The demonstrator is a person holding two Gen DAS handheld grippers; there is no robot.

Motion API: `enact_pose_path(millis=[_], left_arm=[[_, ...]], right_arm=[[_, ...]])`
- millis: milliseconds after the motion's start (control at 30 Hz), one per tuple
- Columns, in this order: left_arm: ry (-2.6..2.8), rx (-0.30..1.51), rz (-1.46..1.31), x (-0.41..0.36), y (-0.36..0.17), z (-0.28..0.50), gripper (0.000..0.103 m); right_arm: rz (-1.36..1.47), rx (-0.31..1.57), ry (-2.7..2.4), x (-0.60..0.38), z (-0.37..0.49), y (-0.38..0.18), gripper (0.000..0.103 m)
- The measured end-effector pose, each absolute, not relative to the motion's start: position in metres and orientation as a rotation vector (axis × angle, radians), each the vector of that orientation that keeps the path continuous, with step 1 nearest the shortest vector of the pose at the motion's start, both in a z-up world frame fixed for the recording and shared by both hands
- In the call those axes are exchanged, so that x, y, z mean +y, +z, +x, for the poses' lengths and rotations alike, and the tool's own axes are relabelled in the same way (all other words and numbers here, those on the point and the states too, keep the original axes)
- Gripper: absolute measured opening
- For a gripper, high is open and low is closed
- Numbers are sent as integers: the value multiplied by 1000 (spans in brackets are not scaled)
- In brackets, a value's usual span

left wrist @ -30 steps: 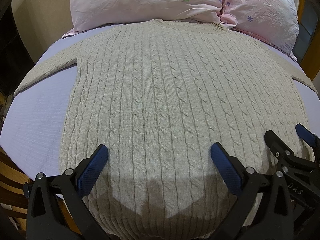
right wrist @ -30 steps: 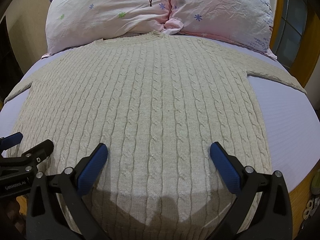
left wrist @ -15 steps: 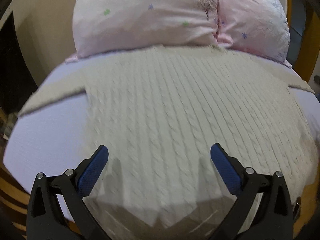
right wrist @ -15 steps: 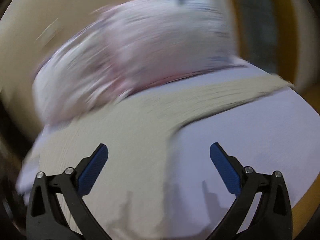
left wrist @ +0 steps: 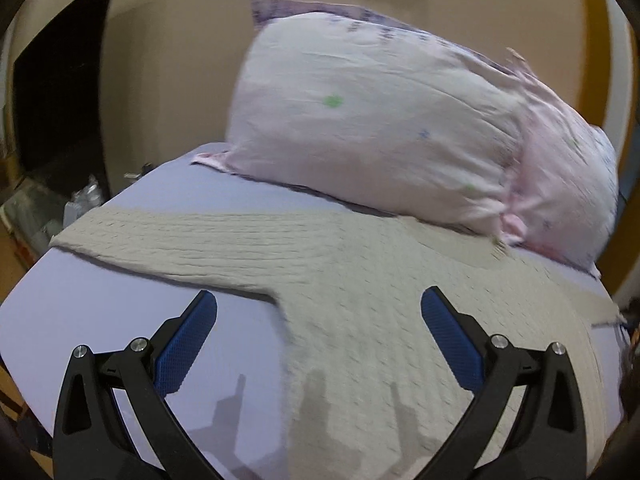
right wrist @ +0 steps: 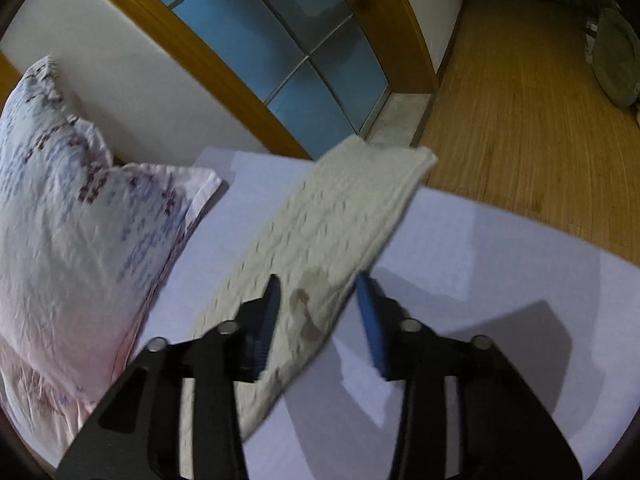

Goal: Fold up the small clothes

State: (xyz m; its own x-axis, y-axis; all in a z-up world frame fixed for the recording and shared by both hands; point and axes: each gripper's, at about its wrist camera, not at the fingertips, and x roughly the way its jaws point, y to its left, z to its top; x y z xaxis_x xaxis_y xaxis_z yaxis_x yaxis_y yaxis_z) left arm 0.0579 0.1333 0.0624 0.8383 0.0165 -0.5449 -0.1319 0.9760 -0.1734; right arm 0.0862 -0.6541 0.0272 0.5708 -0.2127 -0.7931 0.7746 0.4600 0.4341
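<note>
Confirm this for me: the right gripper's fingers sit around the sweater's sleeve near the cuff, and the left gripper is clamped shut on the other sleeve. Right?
Not quite. In the left wrist view the left gripper is wide open above the armpit of the sweater, gripping nothing. The rest holds: the right wrist view shows the right gripper with its fingers either side of the sleeve, short of the cuff.

The bed [left wrist: 120, 320] has a light purple sheet. A soft beige sweater [left wrist: 360, 320] lies flat on it. Two pink pillows [left wrist: 380, 120] sit at the top end.
</note>
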Motion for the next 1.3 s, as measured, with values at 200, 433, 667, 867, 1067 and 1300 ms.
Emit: enact_pose_path(millis=[200, 433, 667, 867, 1067, 1300], left_arm=[[185, 567, -315, 187, 55, 52, 102], [298, 509, -489, 252, 53, 34, 102], [286, 582, -726, 297, 33, 49, 86], [311, 620, -932, 342, 5, 66, 77], [335, 571, -1046, 389, -1, 76, 66], [495, 672, -913, 412, 12, 108, 9]], right_arm=[[749, 615, -601, -627, 86, 64, 7], [367, 504, -53, -409, 116, 165, 7], [80, 865, 521, -158, 127, 105, 30], [182, 843, 493, -179, 112, 107, 66], [297, 795, 407, -231, 111, 116, 74], [332, 725, 352, -274, 101, 131, 79]])
